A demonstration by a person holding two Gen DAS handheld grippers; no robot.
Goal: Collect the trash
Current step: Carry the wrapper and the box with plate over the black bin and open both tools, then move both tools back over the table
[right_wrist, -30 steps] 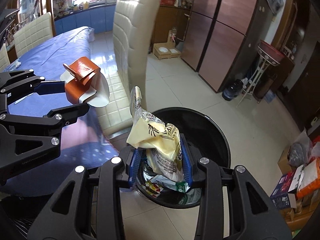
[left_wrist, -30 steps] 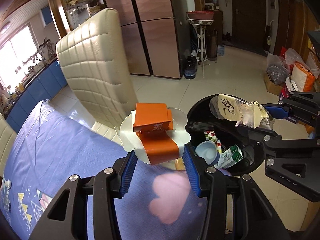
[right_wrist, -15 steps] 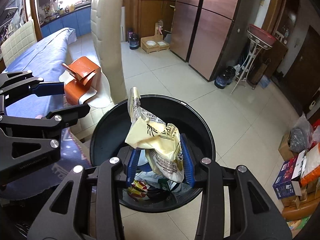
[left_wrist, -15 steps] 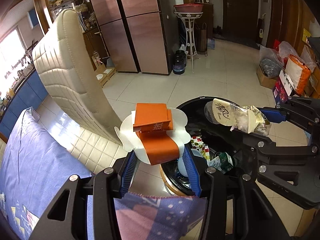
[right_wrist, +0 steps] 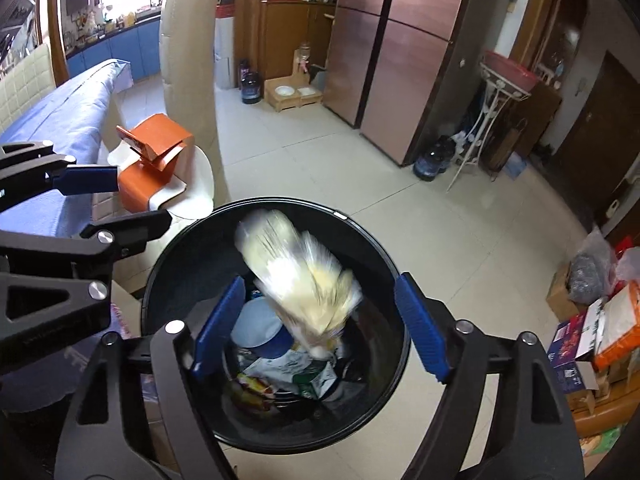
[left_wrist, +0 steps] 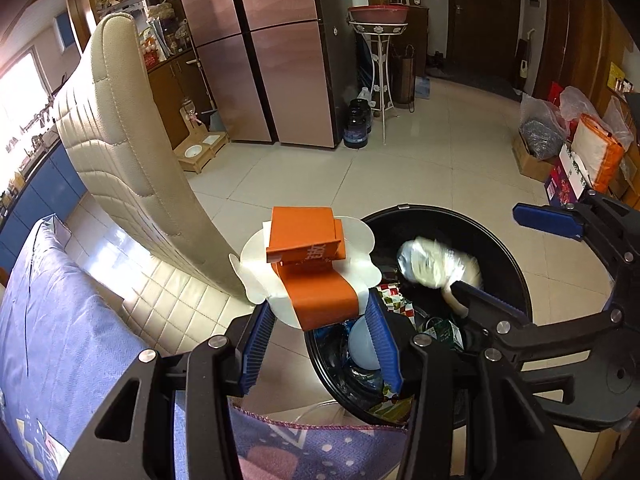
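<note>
The left claw (left_wrist: 320, 320) pinches an orange and white carton (left_wrist: 310, 268) between its blue pads, the carton's long axis running away from the claw, toward twelve o'clock in the left wrist view. The carton hangs just beside the rim of the black bin (left_wrist: 516, 264), over the floor at the bin's nine o'clock side, not yet above the opening. A cream chair (left_wrist: 132, 168) stands at ten o'clock and a blue-clothed bench (left_wrist: 52, 320) lies at eight o'clock.

Further right, the right claw (right_wrist: 320, 320) is opening, its pads spread wide and touching nothing. It hovers directly over the bin's mouth. A yellow wrapper (right_wrist: 300, 280) shows blurred between the pads and below them, free of both and falling toward the trash already in the bin: a pale cup (right_wrist: 256, 324) and crumpled packets (right_wrist: 288, 372).

By my reading, the left claw's carton goes next. The bin lies at its three o'clock, so that hand likely needs to shift that way before letting go.
</note>
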